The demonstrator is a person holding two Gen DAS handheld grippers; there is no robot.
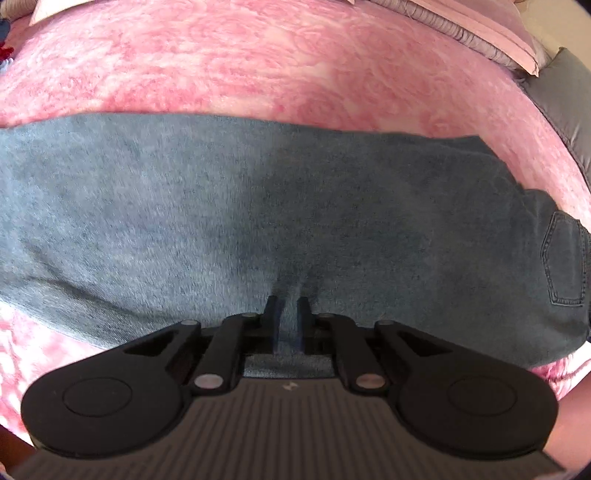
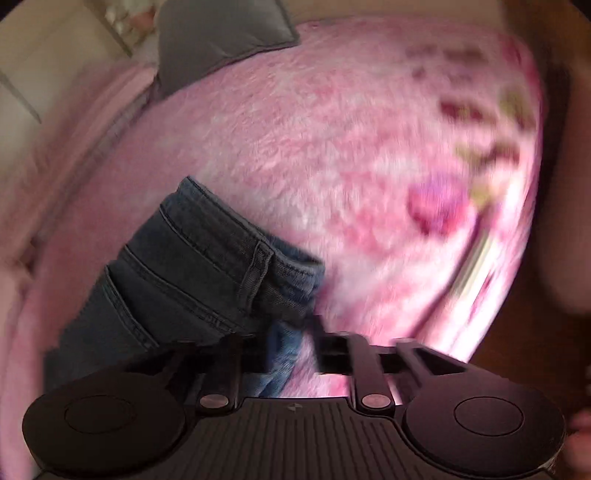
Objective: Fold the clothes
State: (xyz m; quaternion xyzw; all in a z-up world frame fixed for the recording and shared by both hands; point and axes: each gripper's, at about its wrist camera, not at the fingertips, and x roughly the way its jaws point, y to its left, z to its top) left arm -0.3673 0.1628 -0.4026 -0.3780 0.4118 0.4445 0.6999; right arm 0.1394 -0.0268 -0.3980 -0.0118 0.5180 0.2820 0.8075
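Blue jeans (image 1: 258, 206) lie in a long band across the pink fleece blanket (image 1: 258, 62), with a back pocket (image 1: 565, 258) at the right end. My left gripper (image 1: 289, 301) is shut on a puckered pinch of the denim at its near edge. In the right wrist view the jeans' waistband end (image 2: 192, 258) lies folded on the blanket (image 2: 332, 129). My right gripper (image 2: 291, 332) stands open over the waistband's lighter inner edge. That edge lies loosely between the fingers and the pads do not press on it. The right wrist view is motion-blurred.
A grey pillow (image 1: 569, 92) and a pink ruffled pillow (image 1: 480, 29) lie at the back right of the bed. The grey pillow (image 2: 218, 33) shows at the upper left in the right wrist view. The blanket's flowered edge drops to brown floor (image 2: 517, 332) on the right.
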